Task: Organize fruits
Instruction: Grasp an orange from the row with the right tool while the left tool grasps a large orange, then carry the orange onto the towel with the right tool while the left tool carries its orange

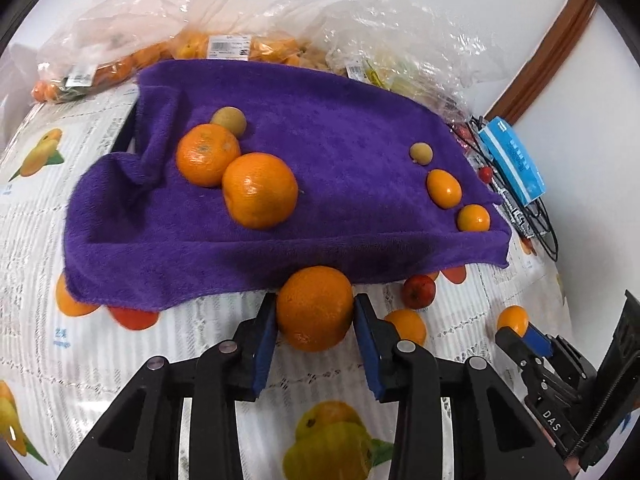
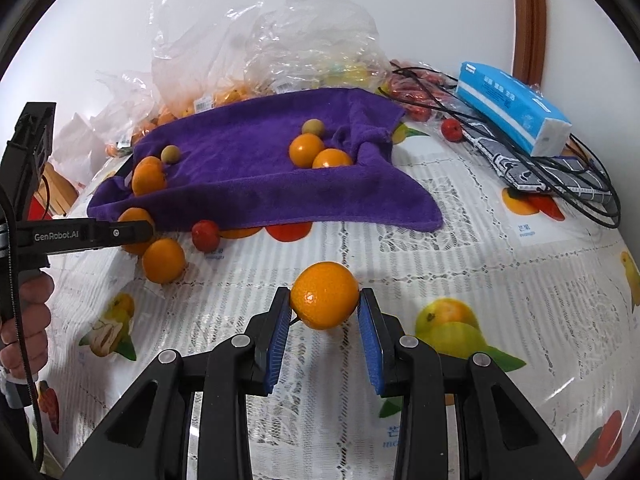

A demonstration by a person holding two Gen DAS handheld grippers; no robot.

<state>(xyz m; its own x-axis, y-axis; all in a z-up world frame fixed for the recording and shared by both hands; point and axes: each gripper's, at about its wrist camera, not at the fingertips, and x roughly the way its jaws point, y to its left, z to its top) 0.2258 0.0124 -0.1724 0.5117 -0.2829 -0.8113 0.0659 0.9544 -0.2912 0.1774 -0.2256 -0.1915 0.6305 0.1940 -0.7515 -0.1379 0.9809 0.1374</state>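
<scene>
Purple towel (image 1: 280, 112), orange mandarins (image 1: 259, 190), fruit-printed white tablecloth (image 2: 460, 248)

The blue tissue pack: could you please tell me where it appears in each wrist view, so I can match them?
Left wrist view: the blue tissue pack sits far right, beyond the purple towel, on black cables.
Right wrist view: the pack is upper right, again on the cables.
Shared landmark: the purple towel, left of the pack in both.

Both wrist cameras sit low and close over the patterned tablecloth (image 1: 36, 216), each looking along its fingers toward the purple towel (image 1: 320, 128) at twelve o'clock, the right view from farther back and apparently the opposite corner, sharing towel (image 2: 256, 152) and blue tissue pack (image 2: 516, 108).
</scene>
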